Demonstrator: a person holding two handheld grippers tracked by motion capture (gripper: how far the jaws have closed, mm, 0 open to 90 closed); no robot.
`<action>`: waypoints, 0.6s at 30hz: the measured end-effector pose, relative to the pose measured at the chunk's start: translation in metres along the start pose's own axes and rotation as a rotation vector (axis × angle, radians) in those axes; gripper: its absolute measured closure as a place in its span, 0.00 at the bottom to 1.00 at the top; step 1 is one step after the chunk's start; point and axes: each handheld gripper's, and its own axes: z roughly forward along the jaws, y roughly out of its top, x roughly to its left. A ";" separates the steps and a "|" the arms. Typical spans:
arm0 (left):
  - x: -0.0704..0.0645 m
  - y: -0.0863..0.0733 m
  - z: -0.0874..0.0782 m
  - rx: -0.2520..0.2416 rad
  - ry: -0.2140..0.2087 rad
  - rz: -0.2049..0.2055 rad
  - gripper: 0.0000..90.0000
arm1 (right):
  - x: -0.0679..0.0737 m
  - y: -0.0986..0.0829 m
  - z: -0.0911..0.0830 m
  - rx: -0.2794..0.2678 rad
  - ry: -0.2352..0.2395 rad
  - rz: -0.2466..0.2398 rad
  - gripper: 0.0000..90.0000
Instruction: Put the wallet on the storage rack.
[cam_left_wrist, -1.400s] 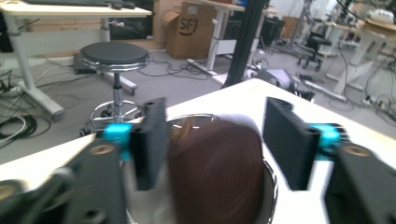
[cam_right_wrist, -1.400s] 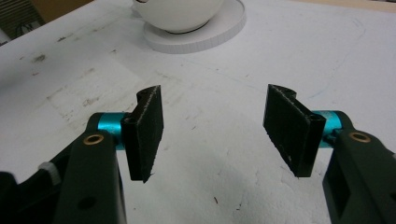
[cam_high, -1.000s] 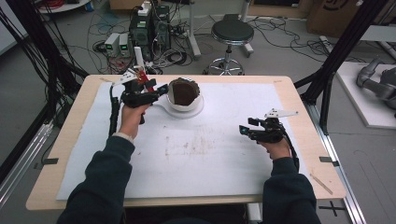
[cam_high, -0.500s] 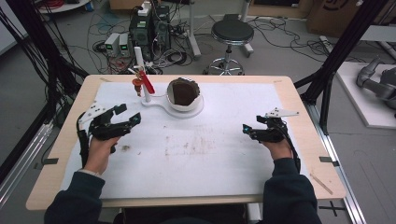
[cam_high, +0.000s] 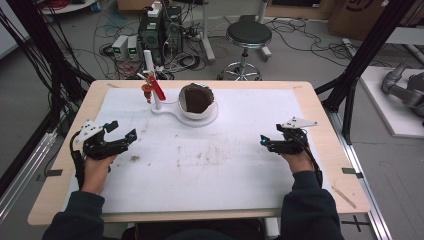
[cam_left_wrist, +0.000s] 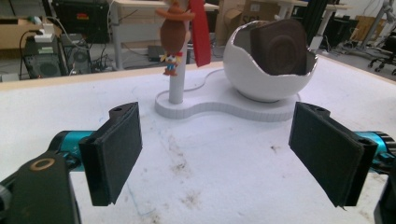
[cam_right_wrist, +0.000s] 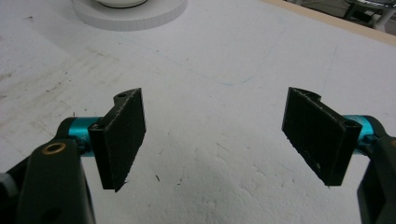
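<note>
Left claw (cam_high: 122, 131) wide open, empty, near left | right claw (cam_high: 263, 142) wide open, empty, right | figurine (cam_left_wrist: 173, 35): brown, hat, hanging on white post (cam_left_wrist: 176, 84) | worktop (cam_high: 240, 175) stained white.

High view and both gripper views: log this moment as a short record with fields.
surface: white sheet over a wooden table, brown smudges mid-sheet
stand: white base with a post and a broken-egg bowl
on post: small toy figure beside a red strip
in bowl: dark brown object
left gripper: open, holding nothing, short of the stand
right gripper: open, holding nothing, over bare sheet
</note>
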 end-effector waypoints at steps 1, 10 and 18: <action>0.000 0.000 0.000 0.001 0.000 -0.003 0.19 | -0.001 -0.001 0.000 -0.002 -0.003 -0.003 0.24; -0.004 -0.001 -0.006 -0.019 -0.033 -0.003 0.19 | 0.000 -0.001 -0.003 -0.001 -0.020 0.018 0.24; -0.002 -0.001 -0.011 -0.027 -0.038 -0.010 0.19 | -0.004 0.000 -0.006 -0.027 -0.006 0.058 0.24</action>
